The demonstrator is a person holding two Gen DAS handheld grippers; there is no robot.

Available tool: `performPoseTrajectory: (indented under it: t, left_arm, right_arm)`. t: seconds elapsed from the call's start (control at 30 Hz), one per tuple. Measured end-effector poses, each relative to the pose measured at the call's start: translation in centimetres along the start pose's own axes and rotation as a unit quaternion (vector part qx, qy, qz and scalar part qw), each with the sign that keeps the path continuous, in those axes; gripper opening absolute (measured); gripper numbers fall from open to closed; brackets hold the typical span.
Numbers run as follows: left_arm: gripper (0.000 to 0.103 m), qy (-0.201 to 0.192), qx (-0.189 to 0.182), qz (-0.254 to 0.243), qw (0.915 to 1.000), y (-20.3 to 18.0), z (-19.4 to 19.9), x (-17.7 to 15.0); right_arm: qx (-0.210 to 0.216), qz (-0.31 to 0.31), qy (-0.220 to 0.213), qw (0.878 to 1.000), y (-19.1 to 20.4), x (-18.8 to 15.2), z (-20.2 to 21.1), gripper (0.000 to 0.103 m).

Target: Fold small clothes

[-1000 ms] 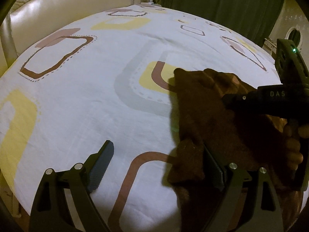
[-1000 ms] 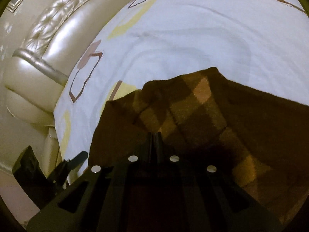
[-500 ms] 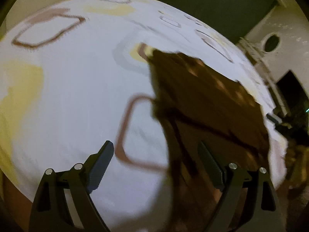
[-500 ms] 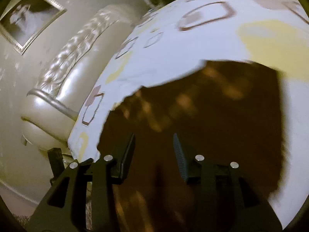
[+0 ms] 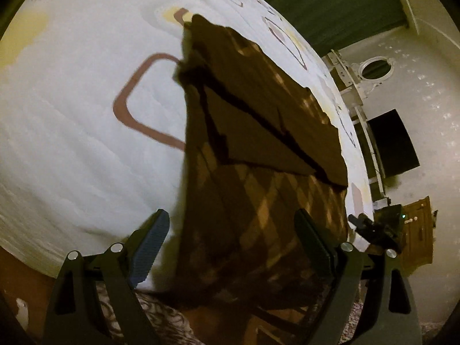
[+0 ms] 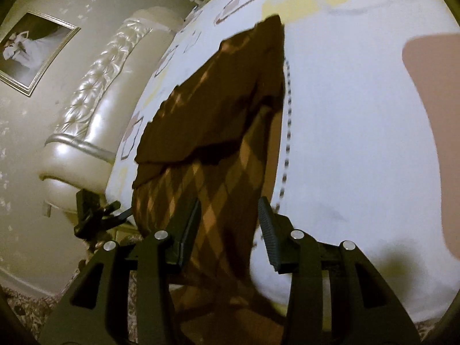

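A brown knit garment (image 5: pixel 258 143) with a tan diamond pattern lies on the white patterned bed sheet (image 5: pixel 72 143), one flap folded across its far half. Its near end droops over the bed's edge. My left gripper (image 5: pixel 231 230) stands wide open above that near end, pads clear of the cloth. In the right wrist view the garment (image 6: pixel 212 120) runs away from my right gripper (image 6: pixel 229 210), which is open with cloth showing between its fingers but not pinched. Each gripper shows small in the other's view: the right gripper (image 5: pixel 376 224) and the left gripper (image 6: pixel 95 212).
A padded cream headboard (image 6: pixel 95 109) rises at one end of the bed, under a framed picture (image 6: pixel 31 51). Dark green curtains (image 5: pixel 330 8), a black screen (image 5: pixel 394 143) and a wooden cabinet (image 5: pixel 417 230) line the walls. A patterned rug (image 5: pixel 161 325) covers the floor below.
The right gripper opened, let go of the garment and drew back to the bed's edge. The left gripper swung round, so the garment now lies between its open fingers.
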State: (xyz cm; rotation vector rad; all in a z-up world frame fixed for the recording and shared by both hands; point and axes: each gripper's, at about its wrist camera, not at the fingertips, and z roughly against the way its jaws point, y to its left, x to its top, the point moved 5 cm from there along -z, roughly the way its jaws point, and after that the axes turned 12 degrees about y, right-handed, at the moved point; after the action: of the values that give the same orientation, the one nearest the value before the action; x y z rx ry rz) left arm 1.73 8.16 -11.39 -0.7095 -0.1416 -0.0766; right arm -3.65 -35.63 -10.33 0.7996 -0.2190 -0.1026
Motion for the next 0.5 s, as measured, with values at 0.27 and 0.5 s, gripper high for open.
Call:
performPoseTrajectory:
  t: [0.27,0.5]
  left_arm:
    - [0.087,0.023,-0.018,-0.010,0.9995,-0.3,-1.2,-1.5]
    - [0.081,0.026,-0.015,-0.014,0.9995,-0.2,-1.6,-2.2]
  right_arm:
    - [0.031,0.007,0.022,0.999,-0.5,-2.4,-0.3,0.041]
    - [0.065,0.020,0.049,0.996,0.2,-3.2,-1.5,0.041]
